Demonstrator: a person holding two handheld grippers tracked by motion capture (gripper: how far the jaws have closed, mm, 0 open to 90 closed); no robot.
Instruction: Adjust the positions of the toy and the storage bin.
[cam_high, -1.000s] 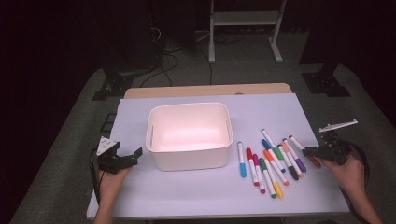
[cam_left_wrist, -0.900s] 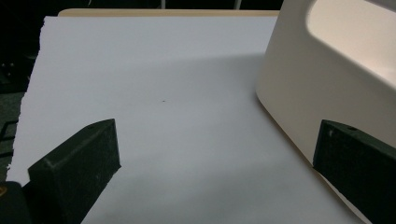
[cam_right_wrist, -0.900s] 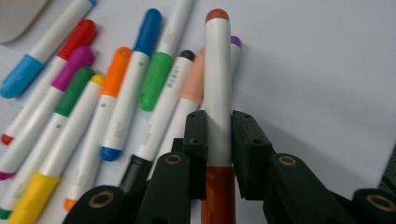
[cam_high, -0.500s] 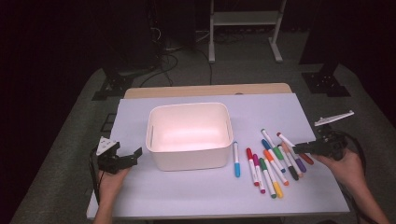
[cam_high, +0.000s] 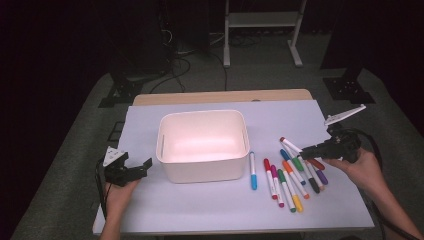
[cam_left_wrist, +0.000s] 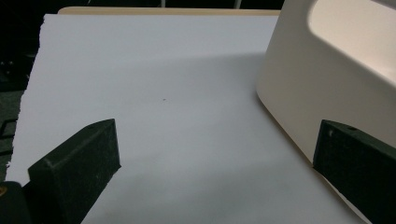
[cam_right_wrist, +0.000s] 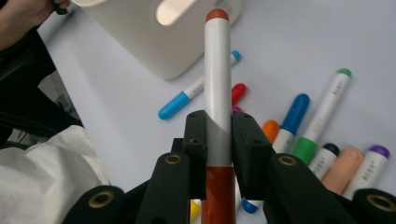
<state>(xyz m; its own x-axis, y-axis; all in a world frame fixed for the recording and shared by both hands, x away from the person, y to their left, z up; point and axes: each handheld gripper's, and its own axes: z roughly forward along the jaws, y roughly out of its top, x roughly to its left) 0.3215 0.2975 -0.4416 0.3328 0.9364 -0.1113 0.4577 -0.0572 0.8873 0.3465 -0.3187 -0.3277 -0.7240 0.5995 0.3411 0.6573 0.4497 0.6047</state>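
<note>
A white marker with a red cap (cam_high: 292, 145) (cam_right_wrist: 217, 70) is clamped in my right gripper (cam_high: 306, 149) (cam_right_wrist: 218, 130), lifted a little above the table and pointing toward the white bin (cam_high: 202, 172) (cam_right_wrist: 154, 46). Below it, several coloured markers (cam_high: 287, 182) lie side by side on the white tabletop. Among them are a green one (cam_right_wrist: 324, 112) and a blue one (cam_right_wrist: 292, 121). A light blue marker (cam_high: 253, 171) (cam_right_wrist: 187, 95) lies alone closer to the bin. My left gripper (cam_high: 142, 167) (cam_left_wrist: 210, 172) rests open left of the bin (cam_left_wrist: 299, 88), nothing between its jaws.
The white tabletop (cam_high: 210, 210) ends close behind the left hand and near the right forearm. A wooden strip (cam_high: 220, 96) runs along its far edge. A metal stand (cam_high: 260, 30) and cables sit on the dark floor beyond.
My right gripper has moved left from the table's right edge and closed on the red-capped marker, raising it off the row. The left gripper has stayed put.
</note>
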